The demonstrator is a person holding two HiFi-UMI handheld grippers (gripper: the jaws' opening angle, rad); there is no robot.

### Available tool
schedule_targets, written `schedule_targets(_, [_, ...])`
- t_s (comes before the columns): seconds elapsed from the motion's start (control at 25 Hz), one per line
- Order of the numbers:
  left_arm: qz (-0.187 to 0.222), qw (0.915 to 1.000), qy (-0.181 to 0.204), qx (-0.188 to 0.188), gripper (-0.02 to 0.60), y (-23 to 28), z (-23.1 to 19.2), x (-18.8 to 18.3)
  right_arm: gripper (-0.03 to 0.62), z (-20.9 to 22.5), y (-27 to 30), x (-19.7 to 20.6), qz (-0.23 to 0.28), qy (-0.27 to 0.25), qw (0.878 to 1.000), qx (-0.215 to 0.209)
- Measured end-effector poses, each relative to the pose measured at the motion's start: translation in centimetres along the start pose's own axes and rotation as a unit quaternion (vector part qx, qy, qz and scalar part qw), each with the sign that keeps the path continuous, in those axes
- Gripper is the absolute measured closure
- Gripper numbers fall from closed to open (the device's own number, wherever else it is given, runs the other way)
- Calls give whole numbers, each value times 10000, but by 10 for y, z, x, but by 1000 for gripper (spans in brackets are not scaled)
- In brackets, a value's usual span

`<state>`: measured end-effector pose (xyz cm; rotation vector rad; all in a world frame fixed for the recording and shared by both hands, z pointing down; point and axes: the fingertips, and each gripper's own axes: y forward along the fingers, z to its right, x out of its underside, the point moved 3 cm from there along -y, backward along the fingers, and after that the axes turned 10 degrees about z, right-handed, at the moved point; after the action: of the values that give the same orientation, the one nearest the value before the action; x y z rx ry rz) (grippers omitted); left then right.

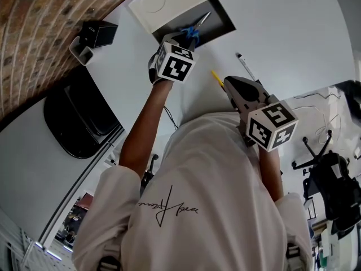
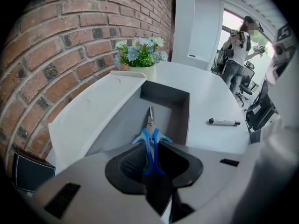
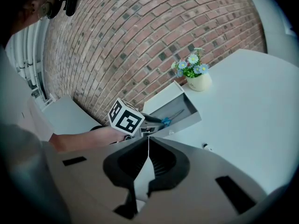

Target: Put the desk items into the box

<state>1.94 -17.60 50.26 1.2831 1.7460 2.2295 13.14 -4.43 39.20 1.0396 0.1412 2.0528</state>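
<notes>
- Looking over the white worktop [image 1: 293,33], you can see the job is partly done. One thing is at the box, and two more lie out on the bare top.
- The box [image 2: 166,95] is open. Its lid is swung to the side by the brick wall, and its dark inside sits right under and ahead of your left hand.
- Your left gripper [image 2: 150,158] points steeply down at the box. Its jaws are squeezed shut on the blue handles of a tool.
- Your right gripper [image 3: 147,146] hangs back from the box, over the worktop. Its jaws are pressed together with nothing between them.
- The blue-handled tool [image 2: 150,125] looks like scissors or small pliers. It sticks straight out from the left jaws, with its metal tip pointing away from you along the inside of the box. I cannot tell if the tip touches the bottom. I think you only need to let go, and it should land inside.
- The marker [image 1: 246,66] lies on the worktop to the right of the box, well apart from it. Your right gripper is the closer one.
- A thin yellow stick [image 1: 216,77], maybe a pencil, lies just beside your right gripper.
</notes>
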Motion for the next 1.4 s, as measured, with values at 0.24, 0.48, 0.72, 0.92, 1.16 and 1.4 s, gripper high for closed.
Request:
schedule_targets(0.24, [-21,9998,-5,-194,492,1,-2,1,568,0,-1,0,24,-7,10000,20])
schedule_targets(0.48, [-37,9994,-45,-348,492,1,-3,1,568,2,-5,0,57,11,10000,73])
schedule_targets(0.72, [39,9991,-142,-390,492,0,-5,1,568,2,-4,-2,119,29,9999,72])
schedule_targets(0.92, [283,9986,-285,-347,494,-4,-9,-2,568,3,-6,-3,147,-21,9999,80])
schedule_targets(1.16, [554,9967,-276,-534,525,-14,-14,2,568,5,-11,-7,209,-82,9997,139])
schedule_targets(1.4, [1009,9899,-812,-569,563,-34,-12,18,568,5,-16,-11,251,-251,9992,174])
